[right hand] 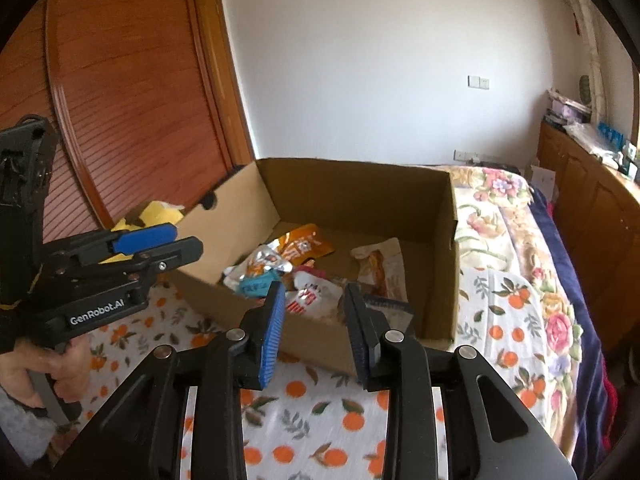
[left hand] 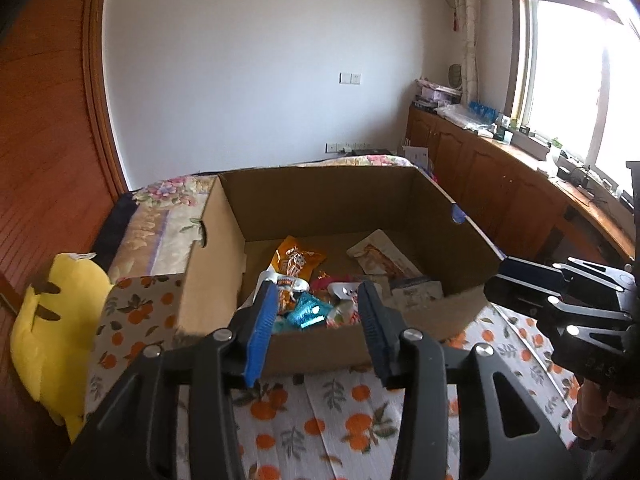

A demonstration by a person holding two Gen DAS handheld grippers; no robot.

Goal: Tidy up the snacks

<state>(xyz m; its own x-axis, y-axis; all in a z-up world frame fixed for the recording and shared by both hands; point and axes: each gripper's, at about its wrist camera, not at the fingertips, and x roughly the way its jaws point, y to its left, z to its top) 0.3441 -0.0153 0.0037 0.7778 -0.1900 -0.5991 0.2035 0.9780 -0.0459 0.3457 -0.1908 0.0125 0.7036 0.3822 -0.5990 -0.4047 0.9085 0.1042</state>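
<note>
Your snacks (left hand: 308, 292) all lie in the box (left hand: 320, 196), heaped in its near corner, just past the tips of your left gripper (left hand: 316, 320) and straight ahead of your right gripper (right hand: 314, 316). An orange bag (left hand: 296, 260) lies at the back of the heap, beyond your left fingers; a teal pack (left hand: 308, 312) shows in the gap between them; a pale pouch (left hand: 380, 258) lies flat toward the box's far right side. Through your right fingers you see a red-and-white bag (right hand: 308, 298) up against the near wall.

Both grippers stand spread with nothing between the pads, held over the orange-print cloth (left hand: 320, 420) short of the box.

No snack shows on the cloth or on the floral bedding (right hand: 500, 216), so everything visible is gathered in the box. Inside, though, the packs lie jumbled and overlapping, not sorted or lined up. That fits either a pile waiting to be taken out and arranged, or loose snacks already collected into the box; the views don't settle which.

A yellow plush (left hand: 56, 320) sits left of the box.
</note>
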